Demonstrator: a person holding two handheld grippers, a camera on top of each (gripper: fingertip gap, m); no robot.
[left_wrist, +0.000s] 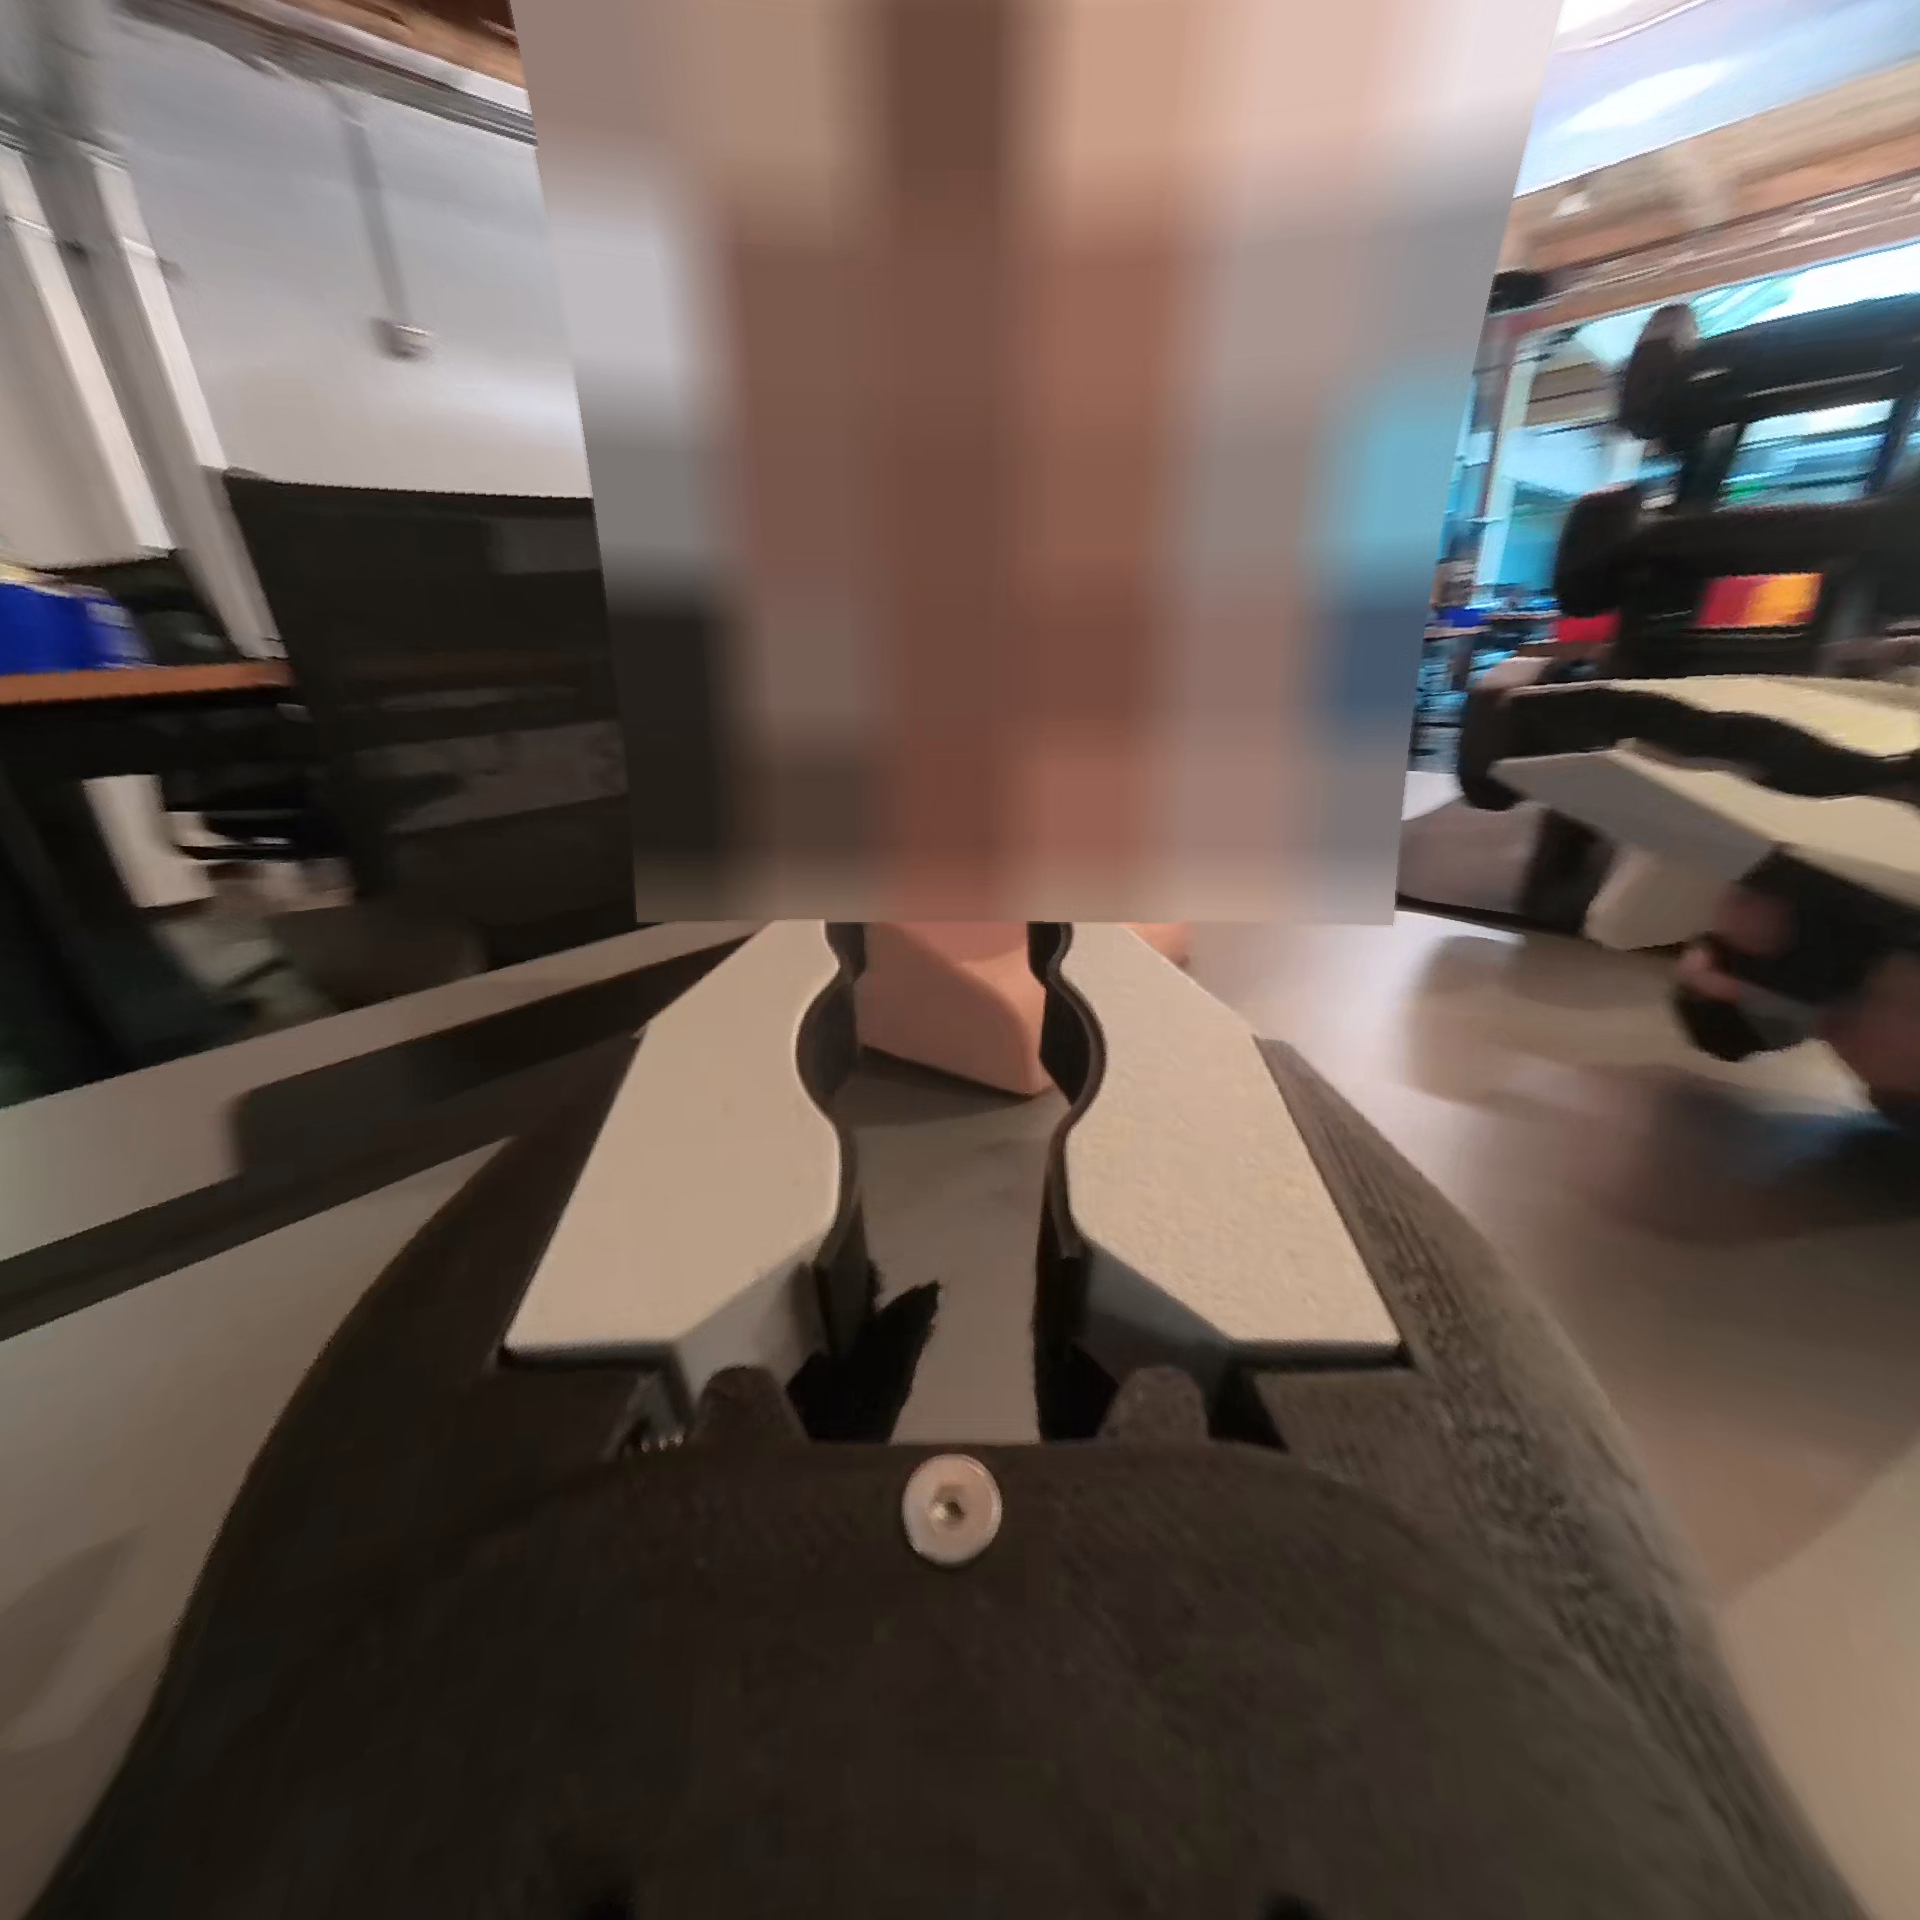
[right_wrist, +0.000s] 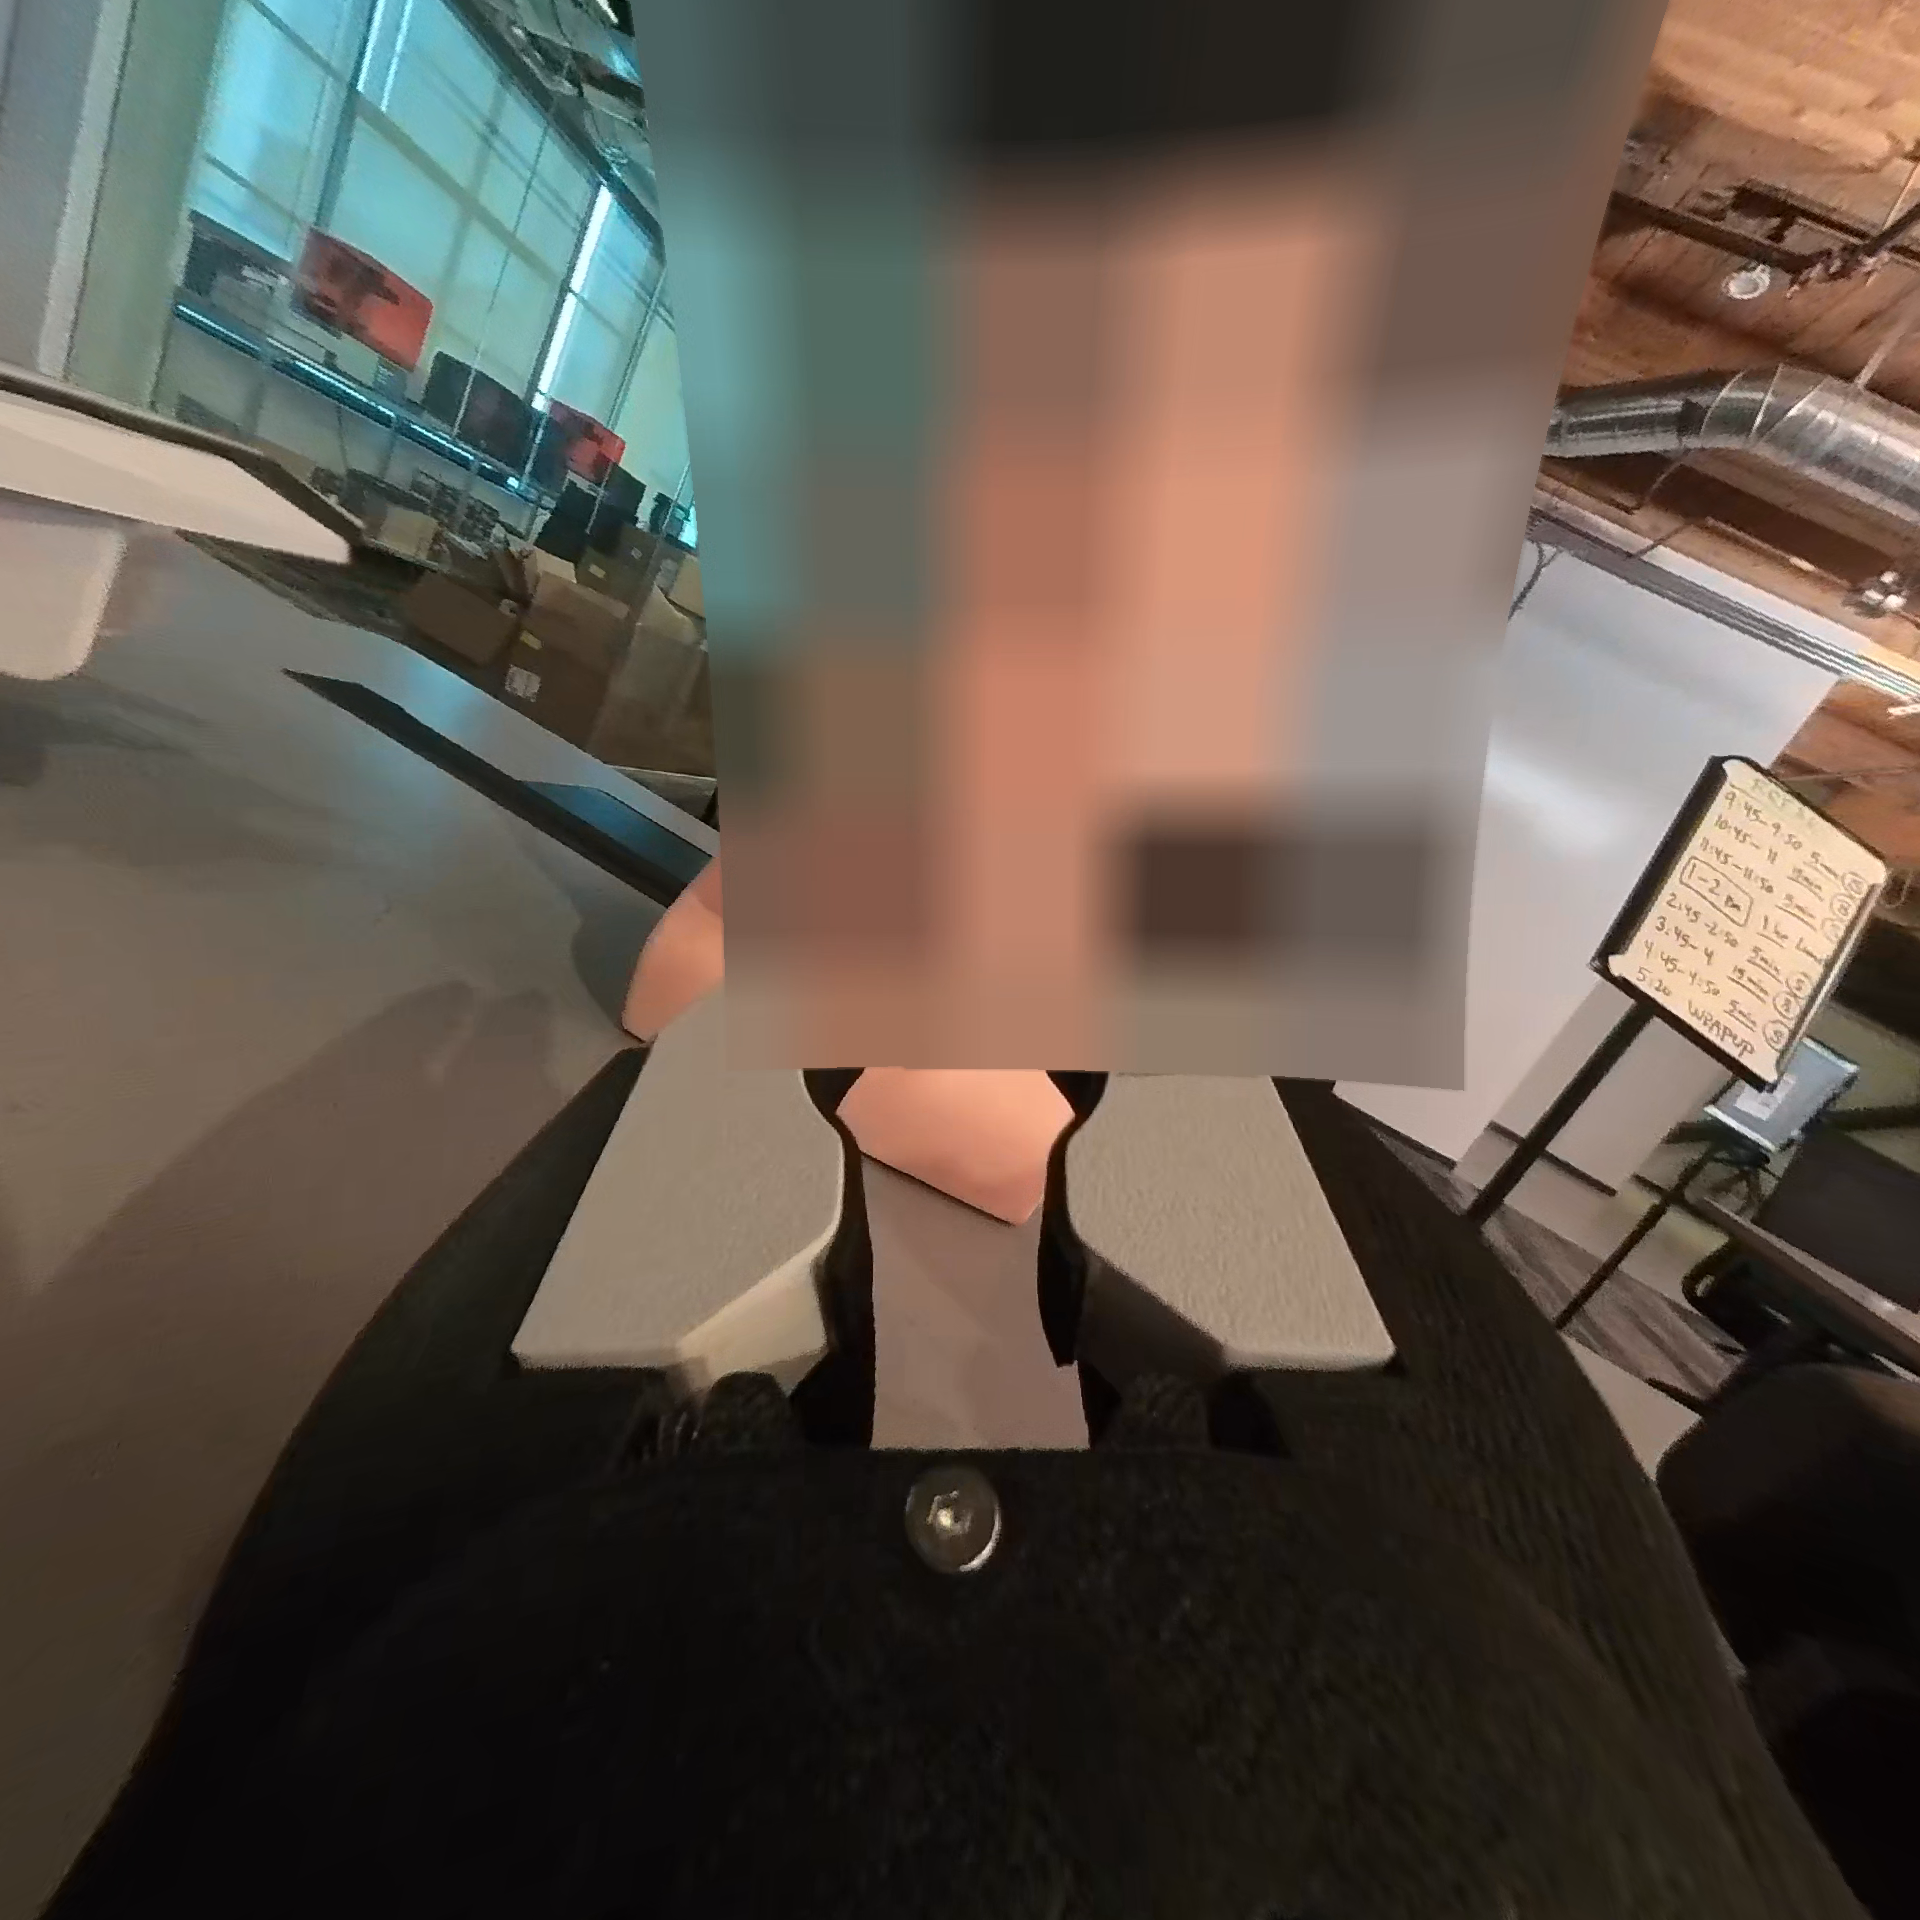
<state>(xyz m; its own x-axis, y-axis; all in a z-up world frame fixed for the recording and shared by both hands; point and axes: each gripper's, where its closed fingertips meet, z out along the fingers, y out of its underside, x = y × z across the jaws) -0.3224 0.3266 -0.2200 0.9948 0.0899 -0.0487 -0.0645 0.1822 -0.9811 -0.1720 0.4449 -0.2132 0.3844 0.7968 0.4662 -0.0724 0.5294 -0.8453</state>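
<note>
Grey table (left_wrist: 1351, 997) in a workshop room — both grippers' fingers (left_wrist: 717, 1101) (right_wrist: 717, 1205) parted, empty.

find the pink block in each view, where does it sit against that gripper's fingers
Left wrist view: pink block on the grey table, just past the left gripper fingertips, centred in the gap.
Right wrist view: pink block between the right gripper fingertips; contact unclear.
Shared landmark: the grey table.

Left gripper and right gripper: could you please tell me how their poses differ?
The left gripper sits level with the grey table; the right gripper is rolled, so the table slants. The peach object shows a broad base between the left gripper's fingers, a corner between the right's. Both have parted fingers, tips hidden.
</note>
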